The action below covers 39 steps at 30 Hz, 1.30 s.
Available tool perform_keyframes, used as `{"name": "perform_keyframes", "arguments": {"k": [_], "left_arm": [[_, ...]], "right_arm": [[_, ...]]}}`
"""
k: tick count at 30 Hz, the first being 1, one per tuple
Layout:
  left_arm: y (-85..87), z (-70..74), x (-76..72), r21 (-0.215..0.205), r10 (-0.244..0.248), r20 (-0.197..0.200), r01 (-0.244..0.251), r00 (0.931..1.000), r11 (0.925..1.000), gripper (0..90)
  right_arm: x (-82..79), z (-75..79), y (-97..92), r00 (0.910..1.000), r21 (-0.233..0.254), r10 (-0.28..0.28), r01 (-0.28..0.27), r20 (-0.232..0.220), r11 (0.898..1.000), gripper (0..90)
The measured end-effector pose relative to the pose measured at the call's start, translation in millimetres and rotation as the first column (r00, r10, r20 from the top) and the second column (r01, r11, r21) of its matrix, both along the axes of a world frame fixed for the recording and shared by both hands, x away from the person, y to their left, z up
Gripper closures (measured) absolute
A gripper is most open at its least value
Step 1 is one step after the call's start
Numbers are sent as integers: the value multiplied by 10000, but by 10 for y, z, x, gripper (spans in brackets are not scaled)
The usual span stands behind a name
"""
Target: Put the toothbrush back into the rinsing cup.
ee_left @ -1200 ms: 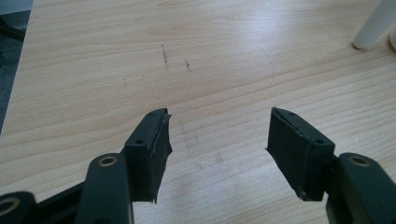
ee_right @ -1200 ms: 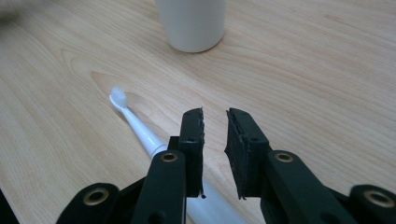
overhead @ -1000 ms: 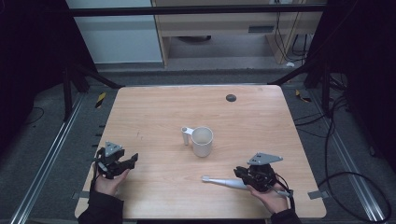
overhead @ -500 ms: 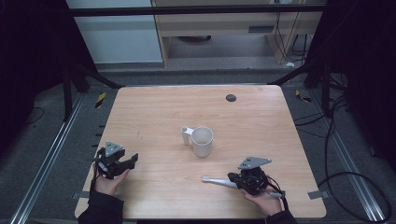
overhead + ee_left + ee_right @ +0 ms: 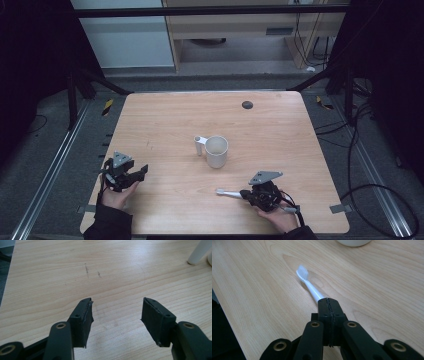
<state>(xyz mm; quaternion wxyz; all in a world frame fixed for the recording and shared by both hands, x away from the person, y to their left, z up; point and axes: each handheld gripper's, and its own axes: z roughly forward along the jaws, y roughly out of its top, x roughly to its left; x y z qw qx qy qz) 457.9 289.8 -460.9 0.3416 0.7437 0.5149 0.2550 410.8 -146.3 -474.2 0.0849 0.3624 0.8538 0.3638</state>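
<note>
Pinching the toothbrush (image 5: 310, 287) by its handle, my right gripper (image 5: 327, 305) is clamping shut near the table's (image 5: 165, 125) near-right edge. It's feeling light, stiff, slippery. My left gripper (image 5: 116, 315) is hanging open, empty.

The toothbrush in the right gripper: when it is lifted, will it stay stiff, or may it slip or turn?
The toothbrush looks thin, smooth plastic, so probably light and fairly stiff. The right gripper clamps only its rear end, so the long front part may swing or pivot. Its slim handle might slip between the fingers if jolted.
</note>
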Motion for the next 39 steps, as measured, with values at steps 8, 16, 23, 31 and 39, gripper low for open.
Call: {"name": "perform_keyframes", "arguments": {"k": [8,16,23,31,39], "left_arm": [[-2,-3,2,24,6,-5,-6,10000,10000,409],[-2,-4,2,36,1,-8,-1,10000,10000,410],[-3,-3,2,39,0,-10,0,10000,10000,410],[-3,-4,2,47,-1,-14,1,10000,10000,411],[-4,-4,2,51,-1,-15,1,10000,10000,411]], "right_arm": [[1,-35,43,9997,-154,165,-168,-195,9997,897],[13,-57,53,9995,-309,200,-208,-259,9993,894],[29,-71,44,9996,-409,120,-131,-273,9991,896],[50,-76,25,9995,-472,-108,93,-308,9988,896],[78,-82,2,9993,-508,-264,250,-271,9984,897]]}}
